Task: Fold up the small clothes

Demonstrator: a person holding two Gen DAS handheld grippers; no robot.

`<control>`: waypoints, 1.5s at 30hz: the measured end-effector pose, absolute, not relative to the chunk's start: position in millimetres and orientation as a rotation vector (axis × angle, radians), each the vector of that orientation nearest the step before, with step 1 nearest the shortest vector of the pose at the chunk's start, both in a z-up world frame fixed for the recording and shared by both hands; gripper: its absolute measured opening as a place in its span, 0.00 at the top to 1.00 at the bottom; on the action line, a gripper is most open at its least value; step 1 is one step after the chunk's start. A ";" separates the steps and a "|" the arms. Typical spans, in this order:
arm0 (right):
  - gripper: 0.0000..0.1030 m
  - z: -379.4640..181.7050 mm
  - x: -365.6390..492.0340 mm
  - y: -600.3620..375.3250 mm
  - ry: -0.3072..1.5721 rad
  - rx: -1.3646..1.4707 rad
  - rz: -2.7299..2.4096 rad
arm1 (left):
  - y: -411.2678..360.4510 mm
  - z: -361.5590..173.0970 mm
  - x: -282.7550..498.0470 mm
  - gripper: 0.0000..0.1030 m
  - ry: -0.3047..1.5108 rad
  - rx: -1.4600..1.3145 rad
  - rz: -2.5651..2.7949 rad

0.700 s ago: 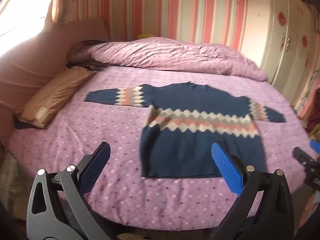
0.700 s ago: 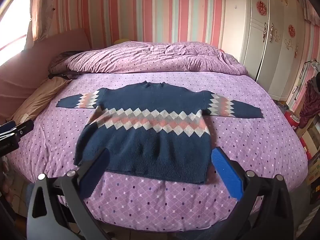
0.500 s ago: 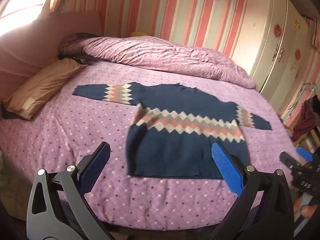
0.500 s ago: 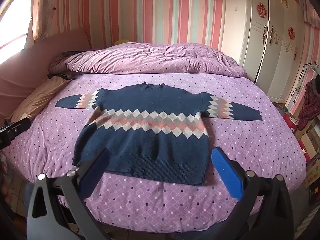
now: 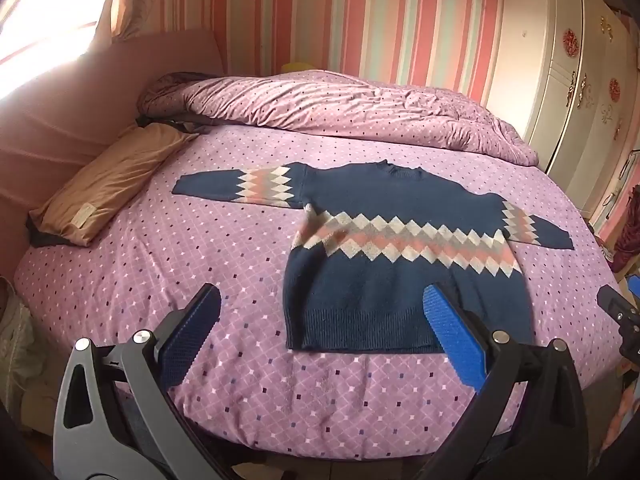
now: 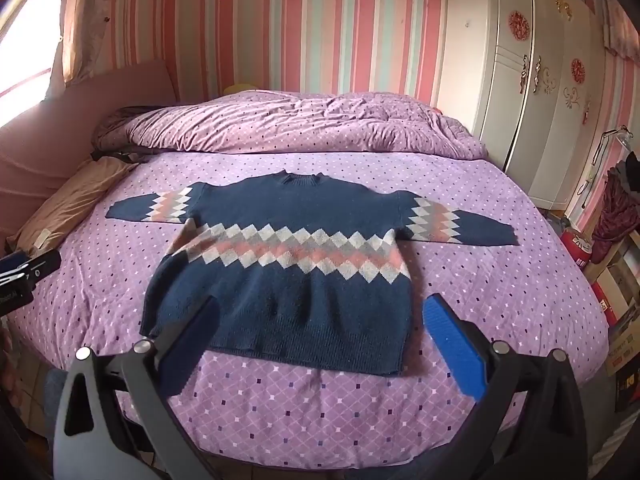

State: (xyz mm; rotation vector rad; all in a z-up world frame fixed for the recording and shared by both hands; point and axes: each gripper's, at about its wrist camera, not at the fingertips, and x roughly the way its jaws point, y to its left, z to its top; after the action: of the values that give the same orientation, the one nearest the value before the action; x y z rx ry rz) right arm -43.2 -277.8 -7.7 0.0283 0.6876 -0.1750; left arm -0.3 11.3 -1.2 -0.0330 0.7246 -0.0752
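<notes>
A small navy sweater (image 5: 396,264) with a pink, white and grey diamond band lies flat on the purple bed, sleeves spread out, hem towards me. It also shows in the right wrist view (image 6: 288,264). My left gripper (image 5: 320,320) is open and empty, held above the bed's near edge, left of the sweater's hem. My right gripper (image 6: 316,326) is open and empty, held over the hem. The right gripper's tip shows at the right edge of the left wrist view (image 5: 618,312); the left gripper's tip shows at the left edge of the right wrist view (image 6: 28,272).
A purple dotted bed sheet (image 5: 180,264) covers the bed. A bunched purple duvet (image 5: 340,104) lies along the far side. A tan pillow (image 5: 108,184) lies at the left by a pink headboard (image 5: 80,92). White wardrobes (image 6: 532,92) stand at the right, with boxes and clutter (image 6: 612,272) by the bed.
The left wrist view has swung left then settled, with the sweater now more to the right of it. The right gripper has barely moved. Both stay open.
</notes>
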 end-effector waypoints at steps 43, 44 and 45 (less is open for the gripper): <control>0.01 -5.6 -36.2 -284.7 0.683 0.038 -0.179 | 3.3 -9.9 1.7 0.03 0.743 0.005 -0.079; 0.01 -6.1 -36.0 -284.9 0.683 0.040 -0.178 | 3.3 -10.1 1.5 0.03 0.742 0.006 -0.079; 0.01 -6.2 -36.5 -284.7 0.681 0.040 -0.178 | 3.7 -10.0 1.9 0.03 0.744 0.004 -0.081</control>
State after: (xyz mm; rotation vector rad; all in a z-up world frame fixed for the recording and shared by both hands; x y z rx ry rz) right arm -36.5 -284.7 -6.2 0.0401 0.6814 -0.1784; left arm 1.9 3.7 -10.0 0.0039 0.7440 -0.0811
